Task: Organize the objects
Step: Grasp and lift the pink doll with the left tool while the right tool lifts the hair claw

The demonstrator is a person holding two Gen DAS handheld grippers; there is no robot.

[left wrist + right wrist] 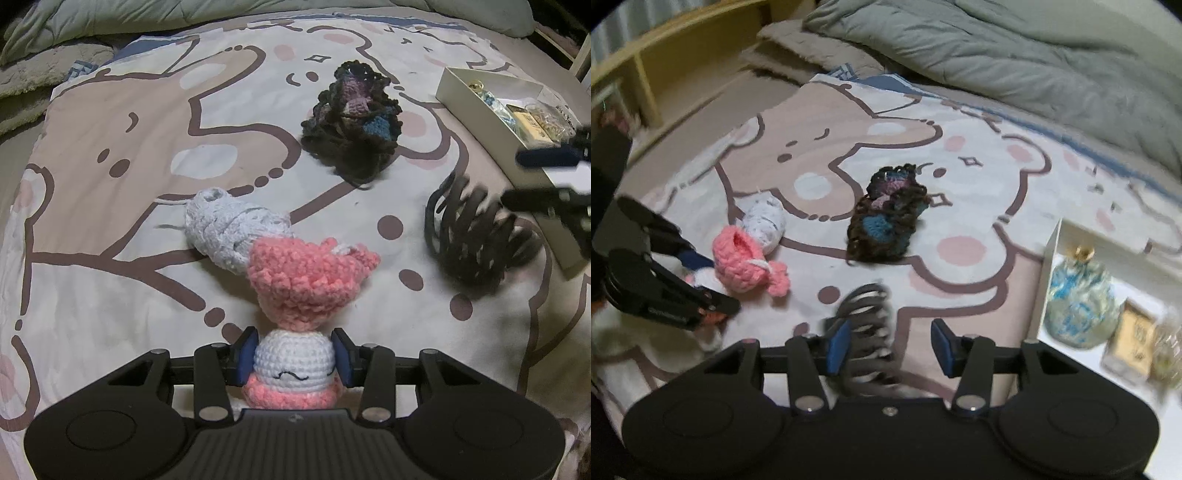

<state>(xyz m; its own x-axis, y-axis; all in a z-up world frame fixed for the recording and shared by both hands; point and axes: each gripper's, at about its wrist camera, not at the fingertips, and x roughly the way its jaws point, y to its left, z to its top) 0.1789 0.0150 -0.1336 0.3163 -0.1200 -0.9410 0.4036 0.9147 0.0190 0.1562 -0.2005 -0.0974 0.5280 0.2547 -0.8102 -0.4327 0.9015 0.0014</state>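
White-and-pink crocheted doll with a stitched sleepy face (293,369): sits between the blue pads of the left gripper (294,360), both pads pressing its round white head, so the left tongs are closed on it. Doll is low over the printed bear-pattern bedspread (110,206); contact with the cloth cannot be confirmed. Its fluffy pink yarn top (306,277) flops forward past the fingertips. Grip at the head looks deliberate: firmest, roundest part of a soft body, so the pads have something to bite.

Pale blue-white crocheted roll (221,229) lies just behind the pink top, touching or nearly so. Dark brown crocheted piece with blue and mauve patches (351,125) lies further back, apart from the rest, crumpled and loose-edged.

Right gripper (888,345): pads stand well apart, tongs open, nothing clamped. Dark ribbed claw-shaped hair clip (866,321) lies between the pads, nearer the left-hand one, blurred. Judgement: it is being lined up for a pick, not yet gripped. Hard curved prongs, likely to slip or twist if pinched off-centre.

Shallow white cardboard box (1049,266) sits at the bedspread's right edge, holding a blue-and-white marbled round bottle with gold cap (1078,314) and a small tan carton (1132,338). Judgement: box is the probable destination for loose items
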